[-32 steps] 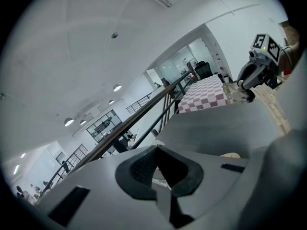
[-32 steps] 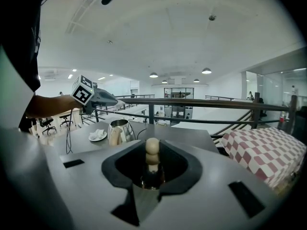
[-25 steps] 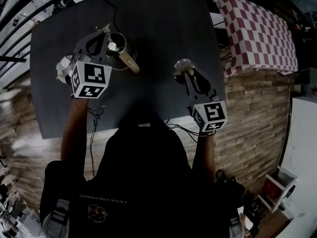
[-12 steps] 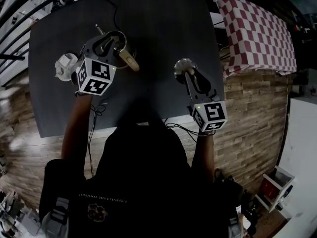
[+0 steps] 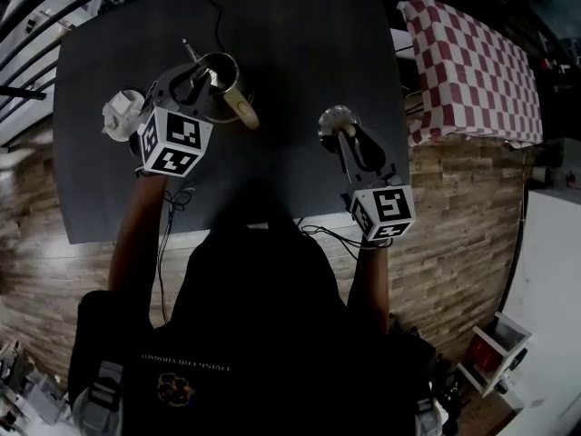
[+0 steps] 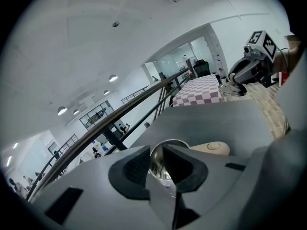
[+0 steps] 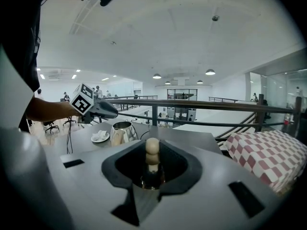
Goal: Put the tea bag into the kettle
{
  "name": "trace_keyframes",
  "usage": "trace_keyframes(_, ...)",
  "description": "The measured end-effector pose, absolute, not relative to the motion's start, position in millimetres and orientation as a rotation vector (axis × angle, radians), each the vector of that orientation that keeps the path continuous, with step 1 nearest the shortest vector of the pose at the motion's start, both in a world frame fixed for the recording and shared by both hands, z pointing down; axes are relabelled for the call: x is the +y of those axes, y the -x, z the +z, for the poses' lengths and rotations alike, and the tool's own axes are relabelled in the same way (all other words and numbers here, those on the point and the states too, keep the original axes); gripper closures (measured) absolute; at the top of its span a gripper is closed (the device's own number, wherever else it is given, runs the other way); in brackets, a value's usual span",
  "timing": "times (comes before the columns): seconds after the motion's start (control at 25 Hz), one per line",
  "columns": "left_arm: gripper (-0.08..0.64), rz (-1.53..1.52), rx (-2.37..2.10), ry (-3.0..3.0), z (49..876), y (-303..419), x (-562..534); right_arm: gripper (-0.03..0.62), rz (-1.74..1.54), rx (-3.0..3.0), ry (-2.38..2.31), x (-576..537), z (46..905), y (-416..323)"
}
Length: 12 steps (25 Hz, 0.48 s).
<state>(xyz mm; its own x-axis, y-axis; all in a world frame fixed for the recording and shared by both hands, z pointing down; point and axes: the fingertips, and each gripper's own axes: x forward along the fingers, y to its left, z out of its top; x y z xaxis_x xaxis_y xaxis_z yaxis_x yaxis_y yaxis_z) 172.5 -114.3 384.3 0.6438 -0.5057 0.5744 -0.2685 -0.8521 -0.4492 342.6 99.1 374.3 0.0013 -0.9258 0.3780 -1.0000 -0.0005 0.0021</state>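
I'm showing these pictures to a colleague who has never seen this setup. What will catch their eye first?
Probably the shiny open kettle on the left of the dark table, with the left gripper poised right over its mouth. Next comes the right gripper further right, clamped on the knob of the kettle lid. The red-and-white checked cloth beyond the table's right edge also stands out.

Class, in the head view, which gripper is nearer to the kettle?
Left. The left gripper hovers right above the kettle, over its open mouth. The right gripper is well off to the kettle's right, holding the lid by its knob.
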Motion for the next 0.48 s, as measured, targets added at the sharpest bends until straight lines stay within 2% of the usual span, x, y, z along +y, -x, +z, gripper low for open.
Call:
trace_keyframes(0.08, 0.49, -1.022, 0.643, 2.54, 382.5, -166.4, -113.6, 0.494, 0.391, -2.013, -2.002, 96.7, 373.2, -340.6)
trace_keyframes(0.16, 0.554, -1.006, 0.677, 2.547, 380.6, -158.2, -112.7, 0.494, 0.388, -2.021, -1.992, 92.5, 372.4, -338.0)
trace_keyframes(0.48, 0.554, -1.011, 0.786, 2.592, 382.7, -116.6, -98.3, 0.494, 0.365, -2.066, -1.919, 74.0, 372.6, -326.0)
